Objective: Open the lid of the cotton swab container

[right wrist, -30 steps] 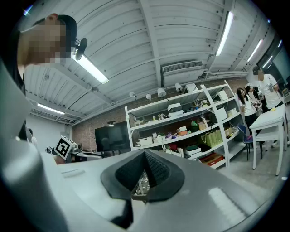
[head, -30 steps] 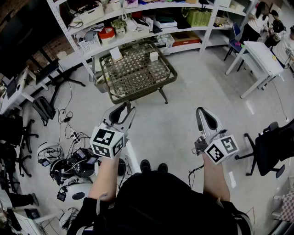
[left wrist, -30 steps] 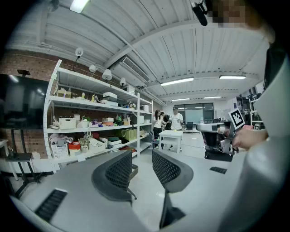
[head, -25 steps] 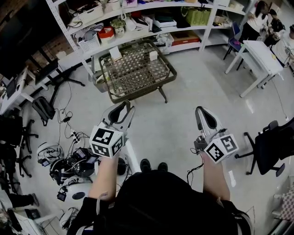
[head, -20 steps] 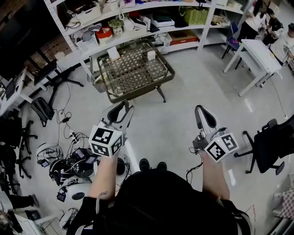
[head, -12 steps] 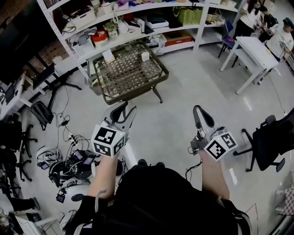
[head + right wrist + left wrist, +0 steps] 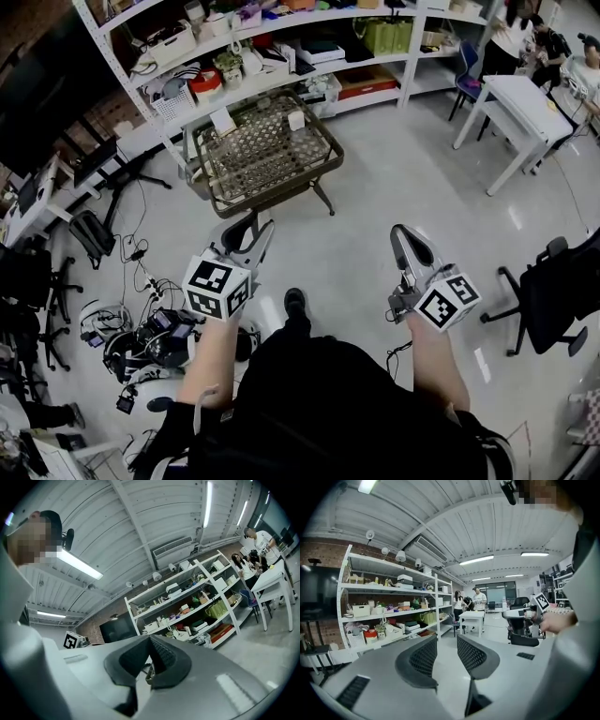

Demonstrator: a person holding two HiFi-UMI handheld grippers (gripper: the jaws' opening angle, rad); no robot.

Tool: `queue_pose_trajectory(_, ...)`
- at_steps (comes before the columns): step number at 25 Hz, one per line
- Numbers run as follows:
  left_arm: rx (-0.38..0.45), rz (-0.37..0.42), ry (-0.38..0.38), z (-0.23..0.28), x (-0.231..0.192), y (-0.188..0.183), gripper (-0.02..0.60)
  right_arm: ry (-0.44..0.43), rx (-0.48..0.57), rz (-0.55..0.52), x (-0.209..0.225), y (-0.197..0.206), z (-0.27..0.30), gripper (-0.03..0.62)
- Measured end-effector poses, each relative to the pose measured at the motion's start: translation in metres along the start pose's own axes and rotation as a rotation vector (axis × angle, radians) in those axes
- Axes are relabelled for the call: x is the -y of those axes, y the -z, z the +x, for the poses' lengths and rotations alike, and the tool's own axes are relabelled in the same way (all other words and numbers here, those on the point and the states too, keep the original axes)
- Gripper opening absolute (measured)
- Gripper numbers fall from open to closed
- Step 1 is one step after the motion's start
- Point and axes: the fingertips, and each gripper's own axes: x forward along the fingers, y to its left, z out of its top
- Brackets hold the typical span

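A wicker table (image 7: 323, 174) stands ahead on the floor, in front of the shelves. Two small white things (image 7: 222, 121) (image 7: 296, 119) rest on its top; I cannot tell which, if either, is the cotton swab container. Both grippers are held at waist height, short of the table. My left gripper (image 7: 251, 227) (image 7: 446, 645) has a narrow gap between its jaws, which are closing with nothing between them. My right gripper (image 7: 406, 234) (image 7: 150, 641) is shut and empty, its pads touching.
Long shelving (image 7: 281, 56) packed with boxes and baskets runs behind the wicker table. A white table (image 7: 525, 103) with people near it stands far right. A black office chair (image 7: 562, 291) is at right. Cables and gear (image 7: 150, 328) lie on the floor at left.
One shoe has stepped forward between the grippers and the head view has shifted a little. Both grippers keep their places in front of the body.
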Motion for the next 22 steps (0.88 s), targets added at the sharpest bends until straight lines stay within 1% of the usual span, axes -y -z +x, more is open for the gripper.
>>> queue_pose_trajectory(5,-0.004,-0.018,0.002,0.013,-0.008,0.006,0.135,0.002,-0.021,-0.004,0.010,0.000,0.012,0.011)
queue_pose_trajectory(11,0.011,-0.030,0.005,0.038,-0.033,0.002,0.130,0.008,-0.035,-0.030,0.025,-0.004,0.043,0.009)
queue_pose_trajectory(18,0.020,-0.045,0.008,0.069,-0.082,-0.003,0.129,0.037,-0.031,-0.026,0.044,-0.008,0.093,0.009)
queue_pose_trajectory(22,0.020,-0.062,0.011,0.088,-0.114,-0.002,0.129,0.051,-0.060,-0.026,0.053,-0.001,0.124,0.009)
